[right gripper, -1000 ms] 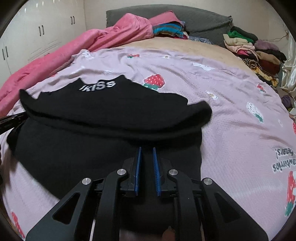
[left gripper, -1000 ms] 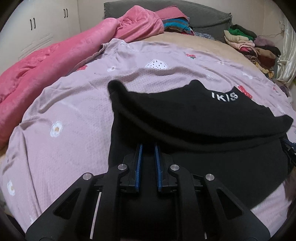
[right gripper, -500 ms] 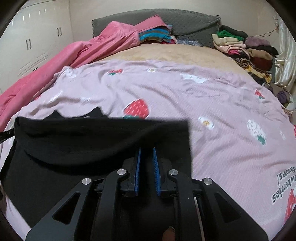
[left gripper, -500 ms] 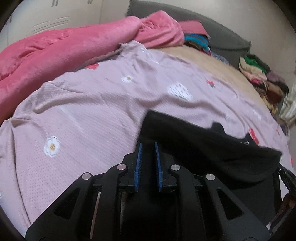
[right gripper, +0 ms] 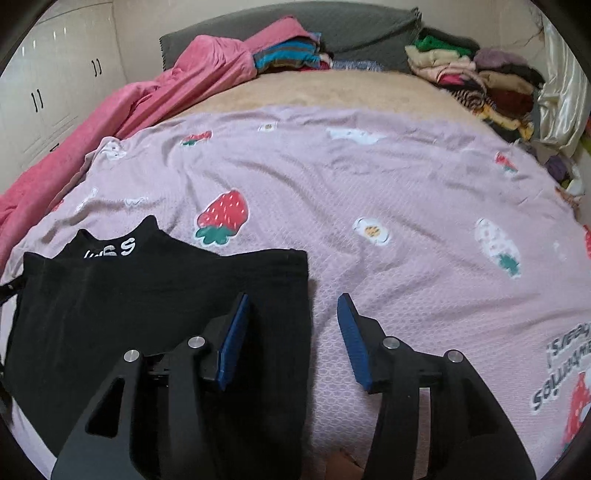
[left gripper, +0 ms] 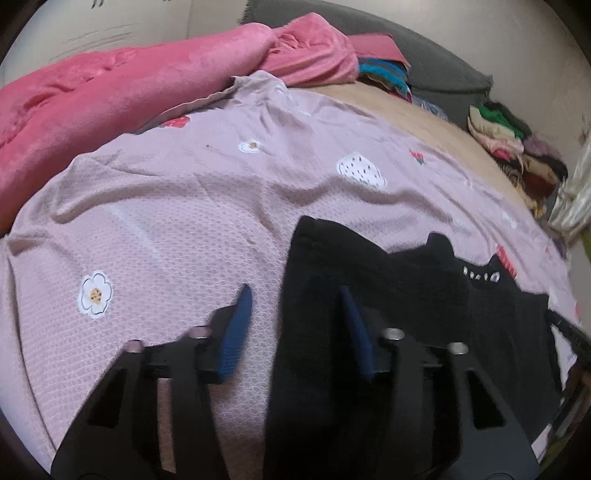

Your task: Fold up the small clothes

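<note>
A black garment with white lettering lies folded over on the pink strawberry-print bedsheet. In the left wrist view my left gripper hovers over the garment's left edge, its jaws opening. The edge runs between the blue pads, and neither pad presses on it. In the right wrist view the same garment fills the lower left. My right gripper stands over its right edge with jaws opening. The cloth lies under the left pad, untouched.
A pink blanket is heaped along the bed's left side. Stacks of folded clothes sit at the far right by the grey headboard. White wardrobe doors stand at the left. Bare sheet stretches right of the garment.
Both grippers carried the garment's folded-over layer toward the near side, then opened and let it go. It now lies flat on the rest of the garment.
</note>
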Demonstrator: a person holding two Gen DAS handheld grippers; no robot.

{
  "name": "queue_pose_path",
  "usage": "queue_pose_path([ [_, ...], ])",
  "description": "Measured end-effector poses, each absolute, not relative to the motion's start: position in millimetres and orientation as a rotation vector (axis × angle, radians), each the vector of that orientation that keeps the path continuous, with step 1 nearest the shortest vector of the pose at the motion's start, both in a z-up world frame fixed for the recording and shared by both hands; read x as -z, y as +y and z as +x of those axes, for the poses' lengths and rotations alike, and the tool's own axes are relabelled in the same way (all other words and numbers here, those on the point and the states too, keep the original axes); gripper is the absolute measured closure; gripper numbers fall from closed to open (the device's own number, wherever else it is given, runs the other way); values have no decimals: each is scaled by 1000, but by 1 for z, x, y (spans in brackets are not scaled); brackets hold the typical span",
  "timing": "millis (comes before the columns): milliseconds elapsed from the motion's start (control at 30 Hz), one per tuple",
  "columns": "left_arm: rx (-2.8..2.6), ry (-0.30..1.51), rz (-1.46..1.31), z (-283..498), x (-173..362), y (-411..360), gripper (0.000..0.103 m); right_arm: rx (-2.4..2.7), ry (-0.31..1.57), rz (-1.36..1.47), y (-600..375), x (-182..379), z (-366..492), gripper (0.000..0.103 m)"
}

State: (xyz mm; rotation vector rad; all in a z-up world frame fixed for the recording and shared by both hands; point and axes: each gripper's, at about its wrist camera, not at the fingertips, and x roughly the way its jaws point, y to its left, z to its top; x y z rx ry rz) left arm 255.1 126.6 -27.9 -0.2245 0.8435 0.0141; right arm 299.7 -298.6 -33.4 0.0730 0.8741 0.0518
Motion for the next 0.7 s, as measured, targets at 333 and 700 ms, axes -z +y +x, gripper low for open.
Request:
queue_pose_path([
  [333,-6,753,-182,240,4,126,101,-104,802,76,-290,19,282,95],
  [700,-81,693,-189,243,-7,134,103,-71,725,214,-314,-2,289,95],
])
